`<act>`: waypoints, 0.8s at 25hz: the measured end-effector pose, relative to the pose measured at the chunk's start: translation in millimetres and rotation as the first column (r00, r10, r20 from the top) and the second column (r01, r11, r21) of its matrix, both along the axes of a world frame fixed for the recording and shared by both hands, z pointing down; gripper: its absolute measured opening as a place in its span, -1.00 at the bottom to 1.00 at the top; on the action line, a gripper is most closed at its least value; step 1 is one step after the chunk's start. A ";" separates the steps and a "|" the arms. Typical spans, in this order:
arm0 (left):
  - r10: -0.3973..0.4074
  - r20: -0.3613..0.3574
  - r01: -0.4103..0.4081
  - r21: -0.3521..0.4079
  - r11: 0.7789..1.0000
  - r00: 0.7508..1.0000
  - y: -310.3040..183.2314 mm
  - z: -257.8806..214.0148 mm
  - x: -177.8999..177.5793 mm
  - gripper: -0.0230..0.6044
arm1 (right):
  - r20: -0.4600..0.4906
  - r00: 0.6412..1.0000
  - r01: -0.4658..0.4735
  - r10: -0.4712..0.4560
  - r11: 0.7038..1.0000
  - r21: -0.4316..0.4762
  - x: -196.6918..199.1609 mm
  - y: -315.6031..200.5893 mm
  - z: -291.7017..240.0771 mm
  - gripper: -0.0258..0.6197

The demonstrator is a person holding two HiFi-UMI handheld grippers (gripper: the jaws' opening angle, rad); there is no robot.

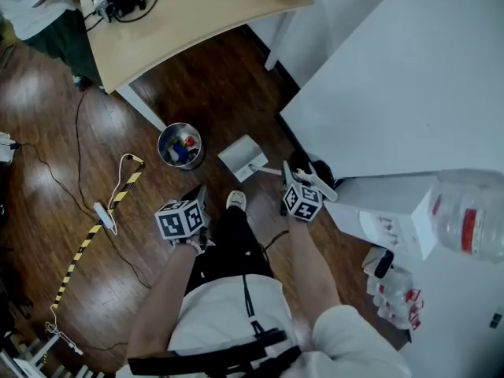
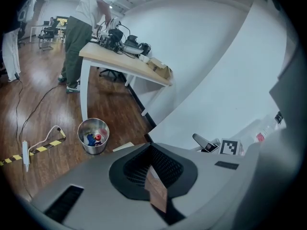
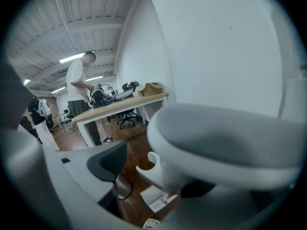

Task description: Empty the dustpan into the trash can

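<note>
The white dustpan lies on the wooden floor, its handle toward my right gripper. That gripper is open with nothing between its jaws, and its tips hover just right of the handle's end. In the right gripper view the dustpan shows low in the gap of the right gripper. The round metal trash can stands left of the dustpan with coloured scraps inside. My left gripper hangs near the can, shut and empty. The left gripper view shows the can ahead, left of the left gripper.
A wooden desk with gear stands beyond the can, and a person works at it. A white wall panel rises at the right, with a white box and a big water bottle. A power strip and striped tape lie at the left.
</note>
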State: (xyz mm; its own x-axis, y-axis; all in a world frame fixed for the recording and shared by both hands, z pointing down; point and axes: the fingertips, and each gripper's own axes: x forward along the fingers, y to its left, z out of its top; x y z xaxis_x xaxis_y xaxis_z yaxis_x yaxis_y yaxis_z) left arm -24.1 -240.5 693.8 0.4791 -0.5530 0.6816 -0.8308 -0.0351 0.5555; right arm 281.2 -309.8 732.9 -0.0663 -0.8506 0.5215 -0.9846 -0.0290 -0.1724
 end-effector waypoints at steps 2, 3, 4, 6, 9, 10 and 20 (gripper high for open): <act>0.006 0.001 -0.006 0.000 1.000 1.000 3.0 0.1 1.5 -0.97 | -0.008 1.000 0.000 0.000 1.000 -0.003 -1.5 4.4 1.2 0.23; 0.009 0.001 -0.009 0.000 1.000 1.000 4.7 0.1 2.5 -0.97 | -0.014 1.000 0.000 0.000 1.000 -0.006 -1.7 7.0 2.0 0.23; 0.012 0.002 -0.012 0.000 1.000 1.000 6.0 0.1 3.6 -0.97 | -0.019 1.000 -0.002 0.001 1.000 -0.009 -0.9 9.2 2.8 0.23; 0.019 0.001 -0.019 0.000 1.000 1.000 7.7 -0.1 5.9 -0.97 | -0.022 1.000 -0.012 0.012 1.000 -0.013 2.0 12.3 3.2 0.25; 0.022 -0.002 -0.022 0.001 1.000 1.000 10.0 -0.5 6.9 -0.97 | -0.022 1.000 -0.020 0.019 1.000 -0.012 3.2 17.0 2.3 0.31; 0.022 -0.002 -0.022 0.002 1.000 1.000 10.2 -0.6 6.9 -0.97 | -0.022 1.000 -0.016 0.016 1.000 -0.015 2.5 18.6 3.3 0.32; -0.008 -0.003 0.008 0.043 0.999 1.000 17.5 -8.4 -3.7 -0.97 | 0.016 0.998 -0.057 0.061 0.983 -0.173 1.2 87.9 41.1 0.38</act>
